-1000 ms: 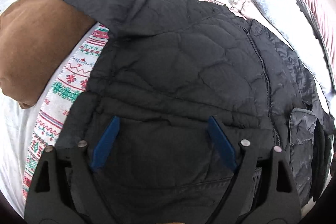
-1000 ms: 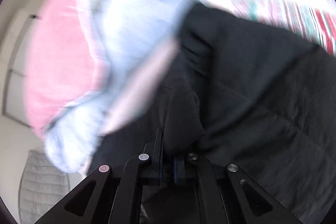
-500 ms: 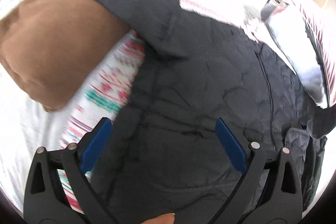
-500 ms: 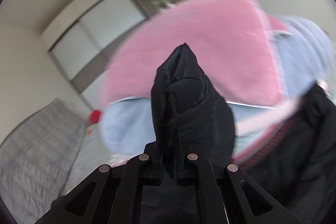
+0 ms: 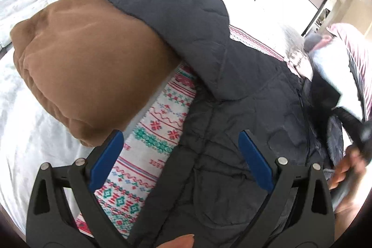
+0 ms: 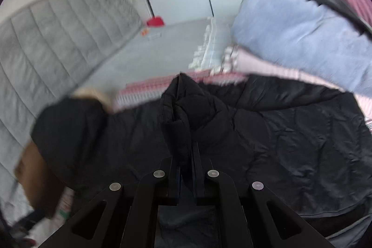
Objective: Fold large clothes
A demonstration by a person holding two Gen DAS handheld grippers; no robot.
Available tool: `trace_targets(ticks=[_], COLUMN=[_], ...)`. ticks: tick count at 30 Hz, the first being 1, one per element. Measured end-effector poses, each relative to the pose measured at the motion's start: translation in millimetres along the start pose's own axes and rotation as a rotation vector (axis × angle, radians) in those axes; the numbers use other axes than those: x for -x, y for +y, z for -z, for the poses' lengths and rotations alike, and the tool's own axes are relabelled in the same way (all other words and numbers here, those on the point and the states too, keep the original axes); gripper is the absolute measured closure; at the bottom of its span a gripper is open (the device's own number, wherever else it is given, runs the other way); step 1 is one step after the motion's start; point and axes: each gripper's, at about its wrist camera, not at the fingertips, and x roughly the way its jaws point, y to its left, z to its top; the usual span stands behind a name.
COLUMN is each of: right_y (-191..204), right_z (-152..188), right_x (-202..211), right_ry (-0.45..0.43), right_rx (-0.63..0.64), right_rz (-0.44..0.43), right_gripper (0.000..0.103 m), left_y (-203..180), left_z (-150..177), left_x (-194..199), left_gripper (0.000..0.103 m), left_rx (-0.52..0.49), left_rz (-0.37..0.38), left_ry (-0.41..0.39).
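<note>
Since the black quilted jacket (image 5: 232, 122) looks soft, puffy and slippery, I keep the right gripper (image 6: 186, 155) pinching its bunched sleeve; the left gripper (image 5: 181, 155) hovers wide apart, empty.

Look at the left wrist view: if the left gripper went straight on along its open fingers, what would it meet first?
Most likely the black quilted jacket, near its left edge, beside the patterned blanket. The left gripper is open with nothing between its fingers; depth is unclear.
</note>
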Motion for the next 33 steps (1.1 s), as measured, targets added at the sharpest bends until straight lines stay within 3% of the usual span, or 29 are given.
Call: trace_targets(ticks=[3,6,8,11,13,14,15,17,21,23,24,26,29,33], right_y=[8,2,4,-5,-10,-13,-15,-13,-10,-4,-3,-5,-10,-44], right_z=[9,18,23,14,6,4,3,6,30,27,22,16,25,76], right_x=[-26,-45,-49,-36,-15,-5,3,-1,-49,-35,-18,8,61,131], right_ry=[0.039,0.133,0.179,0.174,0.125,0.097,0.072,0.067,0.28,0.243,0.219,0.183,0.173,0.183], right_rx=[-0.016,-0.026,-0.013,-0.048,-0.097,-0.109,-0.112,-0.095,0.005,0.028,-0.005,-0.054,-0.038,-0.025], right_rz=[-0.017,-0.035,-0.022,-0.06,-0.132,-0.157,-0.16,-0.091,0.003,-0.044,-0.139,-0.22,-0.223,-0.281], right_gripper=[0.092,0.083,0.082,0.082,0.079,0.071,0.054,0.027,0.026,0.026,0.026,0.026,0.026,0.026], left_y=[6,17,23,27,27,26,27,28,33,38,40,42,40,32], left_z=[-4,-9,-11,-11,-10,-10,-10,-11,-12,-14,-15,-18,-21,-31], left_x=[0,0,1,0,1,1,2,3,2,3,5,7,12,39], left_gripper=[0.004,0.004,0.004,0.004,0.004,0.004,0.004,0.004,0.004,0.004,0.004,0.004,0.004,0.004], left_rx=[0.018,0.068,0.103,0.136,0.138,0.137,0.137,0.141,0.164,0.172,0.175,0.176,0.154,0.111], left_rz=[0.007,0.034,0.055,0.091,0.109,0.112,0.112,0.122,0.146,0.137,0.141,0.148,0.124,0.16], left_ry=[0.0,-0.004,-0.003,0.005,0.005,0.001,-0.002,-0.005,0.004,-0.008,-0.016,-0.034,-0.055,-0.163])
